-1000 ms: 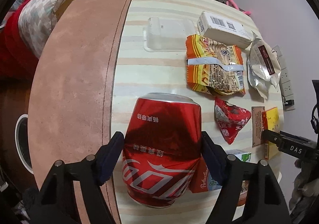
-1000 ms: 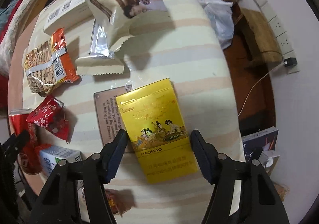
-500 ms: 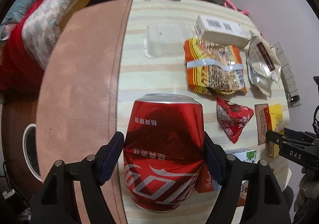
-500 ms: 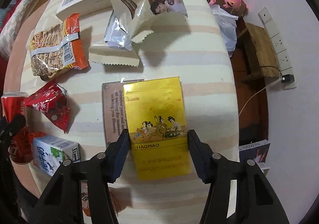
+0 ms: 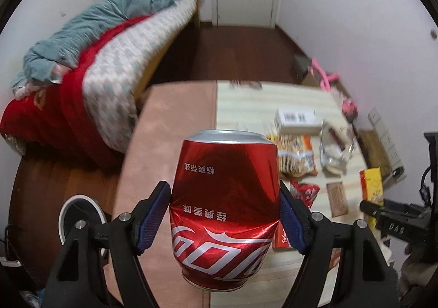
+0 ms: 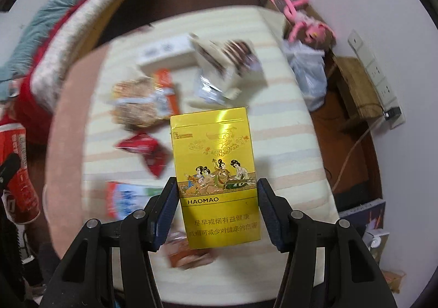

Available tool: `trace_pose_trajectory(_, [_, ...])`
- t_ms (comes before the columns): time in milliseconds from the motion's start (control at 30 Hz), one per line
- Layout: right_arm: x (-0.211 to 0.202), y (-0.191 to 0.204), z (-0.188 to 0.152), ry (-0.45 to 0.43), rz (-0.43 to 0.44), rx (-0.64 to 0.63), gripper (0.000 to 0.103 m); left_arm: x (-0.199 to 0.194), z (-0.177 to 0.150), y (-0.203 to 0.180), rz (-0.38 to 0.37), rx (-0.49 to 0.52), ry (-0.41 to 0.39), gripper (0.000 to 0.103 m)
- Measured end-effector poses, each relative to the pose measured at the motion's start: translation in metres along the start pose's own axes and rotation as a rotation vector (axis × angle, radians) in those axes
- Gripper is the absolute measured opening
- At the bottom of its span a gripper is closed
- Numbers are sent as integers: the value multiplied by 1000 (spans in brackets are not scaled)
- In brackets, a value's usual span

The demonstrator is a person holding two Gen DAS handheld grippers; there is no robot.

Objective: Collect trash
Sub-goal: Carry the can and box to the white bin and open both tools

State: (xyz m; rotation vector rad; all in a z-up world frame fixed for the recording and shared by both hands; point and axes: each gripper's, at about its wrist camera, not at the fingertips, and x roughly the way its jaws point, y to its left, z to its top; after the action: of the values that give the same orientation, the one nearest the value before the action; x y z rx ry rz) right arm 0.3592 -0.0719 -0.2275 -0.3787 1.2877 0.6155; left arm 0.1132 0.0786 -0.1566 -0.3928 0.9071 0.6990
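The dented red metal drinks can [image 5: 224, 209] has a glossy, creased skin and a bare silvery rim. The yellow cardboard cigarette pack [image 6: 216, 176] shines like foil. The worktop's striped cream cloth [image 6: 287, 149] looks matt, and the dark wooden floor [image 5: 232, 53] is smooth.

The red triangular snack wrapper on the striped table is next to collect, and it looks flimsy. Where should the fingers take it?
Grip the crinkled red triangular snack wrapper at its raised, puffed middle, coming straight down from above. It lies flat on the striped table, so its thin edges offer little hold.
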Motion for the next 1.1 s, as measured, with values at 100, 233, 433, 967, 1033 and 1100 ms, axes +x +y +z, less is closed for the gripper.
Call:
trace_pose_trajectory(100, [-28,28,-5,-42,47,-29,59,-30,3,22,-1,-27,-58,74])
trace_pose_trajectory(233, [-62,83,-22,-88,129,-89,59,-62,1,56,16,-55,-110,74])
trace_pose_trajectory(433, [-92,178,-55,-112,255,-191,59,-96,-14,131,50,-103,-155,73])
trace_pose_trajectory(967, [69,480,-140,214,386,-423,59,26,-108,406,27,-522,124,72])
trace_pose_trajectory(1033, [103,508,-146,264,367,-444,59,53,-120,436,19,-579,180,72])
trace_pose_trajectory(1100, [132,533,-150,309,354,-455,59,81,-129,461,1,-630,236,72])
